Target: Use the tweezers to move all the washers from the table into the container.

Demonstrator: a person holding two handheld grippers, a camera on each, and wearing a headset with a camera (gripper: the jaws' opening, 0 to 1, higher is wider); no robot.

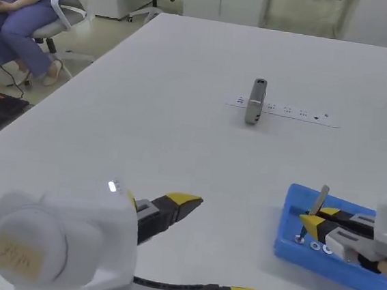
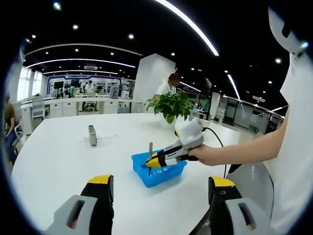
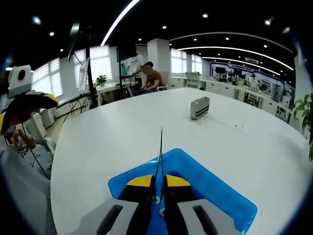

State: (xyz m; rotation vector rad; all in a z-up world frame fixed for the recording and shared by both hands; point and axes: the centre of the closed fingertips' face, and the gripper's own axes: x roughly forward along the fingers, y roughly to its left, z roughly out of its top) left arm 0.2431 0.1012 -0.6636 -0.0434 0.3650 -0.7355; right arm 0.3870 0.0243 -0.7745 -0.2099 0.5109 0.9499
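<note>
- The yellow-tipped left tongs (image 1: 219,250) hang released, jaws wide apart, above the white table (image 1: 148,113) and well to the left of the work. They pose little risk, though a careless sweep to the right could knock the container.
- The right tongs (image 3: 159,183) are clenched on the slim silver metal tweezers (image 3: 160,152). The tweezers stand nearly upright, with their tips down inside the container directly beneath. The thin tweezers could twist or slip in the clamp. The tips could also fail to open, so that a washer clings to them and rides back out.
- The shallow blue rectangular plastic container (image 1: 331,278) sits under and around the tips of the right tongs. A few small silver ring-shaped metal washers (image 1: 315,246) lie on its floor just beside the tweezer tips. It cannot be told whether the tips grip one.
</note>
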